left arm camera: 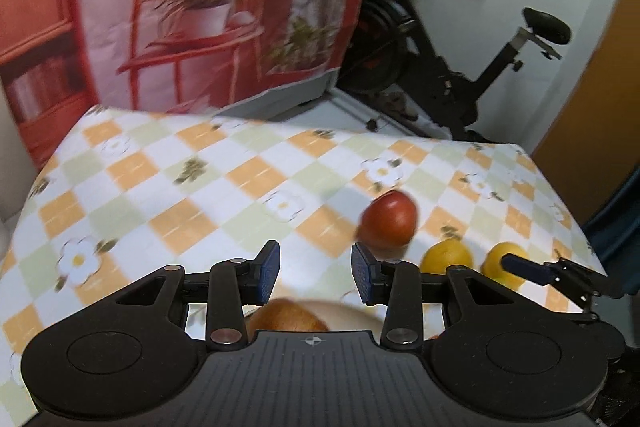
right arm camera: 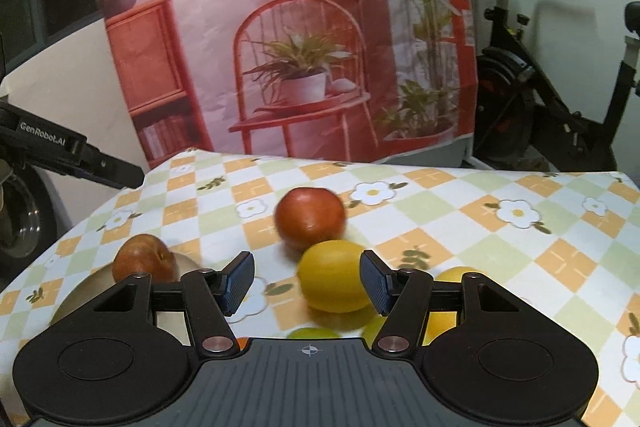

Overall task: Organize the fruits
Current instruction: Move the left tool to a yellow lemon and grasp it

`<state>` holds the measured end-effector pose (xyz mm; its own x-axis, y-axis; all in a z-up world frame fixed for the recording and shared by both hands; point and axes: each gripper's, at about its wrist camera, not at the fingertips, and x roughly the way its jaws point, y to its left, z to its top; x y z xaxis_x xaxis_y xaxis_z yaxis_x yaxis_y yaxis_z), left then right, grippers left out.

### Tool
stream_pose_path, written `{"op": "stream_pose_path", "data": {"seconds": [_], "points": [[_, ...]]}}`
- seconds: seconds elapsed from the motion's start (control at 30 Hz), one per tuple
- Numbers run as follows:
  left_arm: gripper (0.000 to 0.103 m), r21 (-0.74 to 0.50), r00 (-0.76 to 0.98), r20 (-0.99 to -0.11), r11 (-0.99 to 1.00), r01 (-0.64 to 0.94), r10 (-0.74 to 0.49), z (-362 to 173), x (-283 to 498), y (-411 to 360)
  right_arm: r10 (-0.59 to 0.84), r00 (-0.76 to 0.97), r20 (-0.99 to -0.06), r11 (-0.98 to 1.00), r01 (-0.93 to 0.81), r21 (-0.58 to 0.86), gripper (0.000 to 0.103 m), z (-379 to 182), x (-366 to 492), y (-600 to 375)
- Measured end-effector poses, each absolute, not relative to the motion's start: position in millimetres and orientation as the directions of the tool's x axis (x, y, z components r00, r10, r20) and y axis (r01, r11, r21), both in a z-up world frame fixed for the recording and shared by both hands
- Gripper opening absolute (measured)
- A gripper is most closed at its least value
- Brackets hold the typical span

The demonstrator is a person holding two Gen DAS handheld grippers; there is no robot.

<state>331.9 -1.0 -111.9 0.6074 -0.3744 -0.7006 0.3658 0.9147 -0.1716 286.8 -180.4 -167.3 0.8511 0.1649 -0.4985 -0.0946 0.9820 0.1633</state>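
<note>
**A:** Where's the left gripper [left arm camera: 315,273] right now?

**B:** Over the table with the orange, green and white checked flower-print cloth [left arm camera: 192,183]. Its blue-padded jaws stand apart with nothing between them — no fruit is held. Just below and behind its fingertips a reddish-brown apple [left arm camera: 289,315] sits on a pale round plate [left arm camera: 352,315], partly hidden by the gripper body.

**A:** And the other fruit?

**B:** Ahead of it and to its right lies a round red tomato-like fruit [left arm camera: 387,223] on the cloth, blurred. Further right, two yellow lemons [left arm camera: 447,258] lie near each other, and one finger of the right gripper reaches in beside the farther one.

**A:** The right gripper [right arm camera: 307,282] — is it holding anything?

**B:** No. Its jaws are partly spread and empty. One yellow lemon [right arm camera: 333,275] sits ahead of its fingertips, in line with the gap but beyond the pads, close to the right one. The red fruit [right arm camera: 310,219] lies just behind that lemon.

**A:** Anything else near it?

**B:** A second yellow fruit [right arm camera: 448,307] shows behind its right finger, and greenish fruit [right arm camera: 312,333] peeks out under the jaws. The apple on its plate [right arm camera: 92,287] is off to its left.
</note>
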Motion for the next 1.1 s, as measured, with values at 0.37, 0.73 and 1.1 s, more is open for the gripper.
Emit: {"op": "stream_pose_path", "data": {"seconds": [0.37, 0.73, 1.1], "points": [[0.042, -0.141, 0.591, -0.704, 0.893, 0.426, -0.394, -113.4, 350.1, -60.5, 0.103, 0.829, -0.55, 0.993, -0.049, 0.112, 0.056, -174.0, 318.1, -208.9], [0.042, -0.152, 0.534, -0.738, 0.872, 0.465, -0.413, -127.3, 369.1, -84.3, 0.127, 0.796, -0.591, 0.99, -0.065, 0.125, 0.056, -185.6, 334.8, -198.2], [0.039, -0.293, 0.383, -0.782, 0.833, 0.47, -0.491, -160.0, 388.1, -104.6, 0.189, 0.778, -0.599, 0.98, -0.111, 0.165, 0.057, -190.1, 341.6, -178.8]]}}
